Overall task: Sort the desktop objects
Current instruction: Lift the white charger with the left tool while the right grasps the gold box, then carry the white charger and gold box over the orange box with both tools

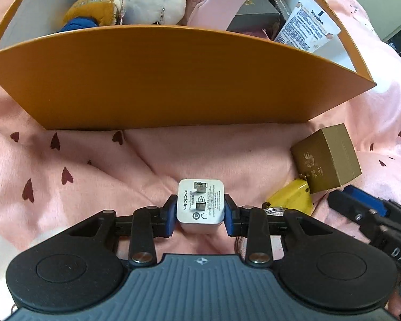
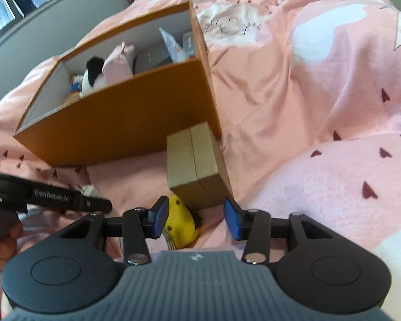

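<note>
My left gripper (image 1: pixel 200 211) is shut on a white OPPO charger plug (image 1: pixel 200 203), held just above the pink blanket in front of the orange box (image 1: pixel 173 80). My right gripper (image 2: pixel 196 218) is open and empty, hovering over a yellow object (image 2: pixel 180 227) with a gold gift box (image 2: pixel 197 163) just beyond it. In the left wrist view the gold box (image 1: pixel 327 157) and yellow object (image 1: pixel 291 198) lie to the right, with the right gripper's fingers (image 1: pixel 361 208) beside them. The orange box (image 2: pixel 115 123) holds plush toys, a pink pouch, dark boxes and a Vaseline packet (image 1: pixel 307 24).
Everything lies on a rumpled pink blanket (image 2: pixel 307 107) with dark heart prints. The left gripper's arm (image 2: pixel 53 198) crosses the right wrist view at left. A metal key ring (image 1: pixel 274 210) sits by the yellow object. A window and grey wall are behind.
</note>
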`<state>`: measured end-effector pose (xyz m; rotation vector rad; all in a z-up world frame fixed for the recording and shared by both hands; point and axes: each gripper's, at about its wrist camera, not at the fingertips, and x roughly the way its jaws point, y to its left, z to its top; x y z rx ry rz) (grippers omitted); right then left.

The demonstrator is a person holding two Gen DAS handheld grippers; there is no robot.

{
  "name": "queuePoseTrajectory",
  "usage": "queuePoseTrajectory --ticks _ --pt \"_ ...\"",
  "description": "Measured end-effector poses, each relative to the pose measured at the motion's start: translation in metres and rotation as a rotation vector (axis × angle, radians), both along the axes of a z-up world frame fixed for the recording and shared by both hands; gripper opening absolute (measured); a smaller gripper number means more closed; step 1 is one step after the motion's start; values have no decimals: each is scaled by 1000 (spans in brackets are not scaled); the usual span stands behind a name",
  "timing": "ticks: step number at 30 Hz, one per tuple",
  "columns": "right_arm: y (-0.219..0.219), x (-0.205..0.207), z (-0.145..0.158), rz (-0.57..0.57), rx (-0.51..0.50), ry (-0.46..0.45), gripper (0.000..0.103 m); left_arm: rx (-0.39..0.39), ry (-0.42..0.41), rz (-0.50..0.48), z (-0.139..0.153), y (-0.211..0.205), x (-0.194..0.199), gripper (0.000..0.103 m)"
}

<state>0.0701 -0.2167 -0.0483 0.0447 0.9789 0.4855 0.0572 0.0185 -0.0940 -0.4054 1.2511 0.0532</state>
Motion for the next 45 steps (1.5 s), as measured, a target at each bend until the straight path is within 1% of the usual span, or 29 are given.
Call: queuePoseTrajectory --ticks 1,4,6,11,12,13,15,18,21,24,25,26,27,28,33,38,40,45 --pt "-1 1 1 -5 10 -4 48 7 0 2 0 0 -1 45" --pt "-1 4 6 -12 23 -20 49 14 -3 -3 2 -1 -3 47" --pt "3 7 7 -8 13 -29 50 18 -5 -9 3 -1 -5 48" --pt "21 10 11 28 -91 -84 58 9 -4 -14 7 2 -11 50" --pt "25 11 11 28 -124 -98 59 4 -3 -13 8 4 -13 50" --pt "29 10 13 29 -168 -124 62 -2 -3 -11 9 5 -14 50" --pt "34 9 15 50 -214 -156 63 -12 -4 -10 9 6 -15 50" --pt "39 12 19 89 -254 -178 63 -13 -5 -15 9 5 -15 50" --pt "43 19 19 117 -269 -175 63 2 -7 -37 9 -1 -14 50" --pt "45 25 16 134 -273 -158 62 27 -14 -54 7 -6 -13 50" --pt "46 25 15 139 -275 -155 60 32 -18 -57 7 -7 -14 48" --pt "46 25 15 141 -276 -152 58 32 -23 -57 8 -7 -15 43" --pt "46 24 15 144 -269 -149 49 35 -30 -56 9 -7 -16 38" --pt "44 23 16 149 -254 -141 48 34 -37 -56 10 -7 -17 37" --pt "41 19 17 154 -239 -117 47 43 -74 -66 17 -6 -21 37" --pt "34 13 30 163 -193 -122 47 74 -140 -129 39 -8 -25 37" --pt "33 11 39 175 -172 -129 46 62 -161 -153 51 -8 -26 37" --pt "31 8 66 191 -102 -161 46 -2 -219 -176 81 -4 -21 37"
